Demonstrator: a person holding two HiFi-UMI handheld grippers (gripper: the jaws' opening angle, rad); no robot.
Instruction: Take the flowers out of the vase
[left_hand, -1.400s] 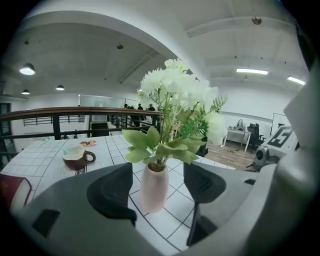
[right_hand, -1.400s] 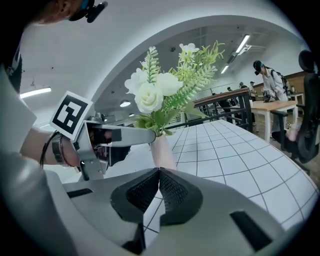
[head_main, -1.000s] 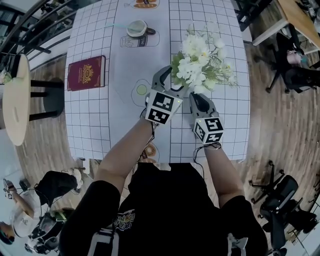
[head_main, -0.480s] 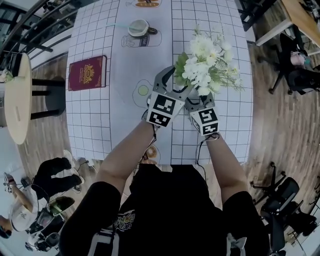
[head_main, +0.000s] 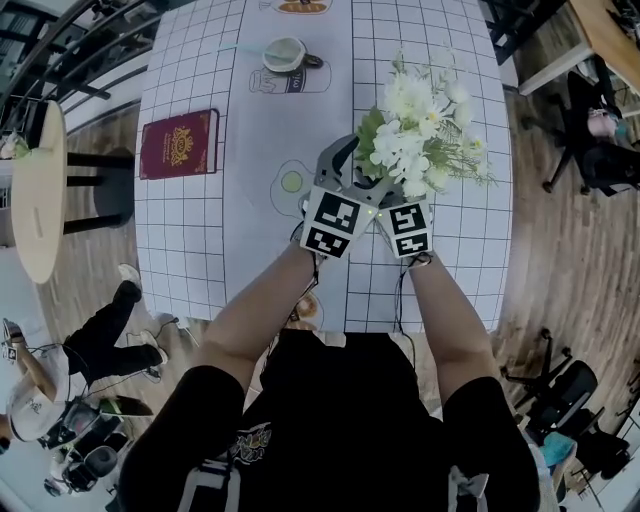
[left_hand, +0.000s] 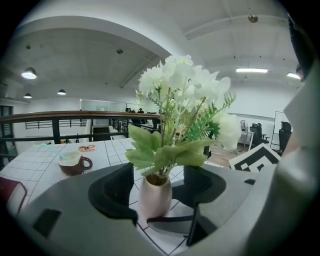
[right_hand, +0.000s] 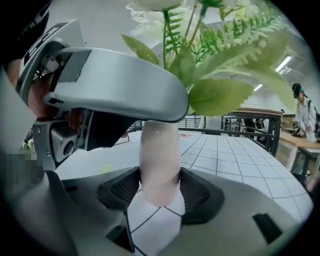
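Tight spot around the vase (right_hand: 160, 150): left gripper (left_hand: 159, 182) straddles it with slim gaps, and right gripper (right_hand: 160, 190), jaws just opening, has it between them with barely any slack. Flowers (head_main: 415, 120) overhang both. The table (head_main: 200, 240) is roomy on the left, apart from the book (head_main: 178, 145) and the mug (head_main: 285, 55).

You wear a black short-sleeved T-shirt (head_main: 330, 400), pale print (head_main: 250, 440) at seven o'clock; your grey left gripper (left_hand: 159, 186) and right gripper (right_hand: 159, 186) carry black-and-white marker cubes (head_main: 333, 222).
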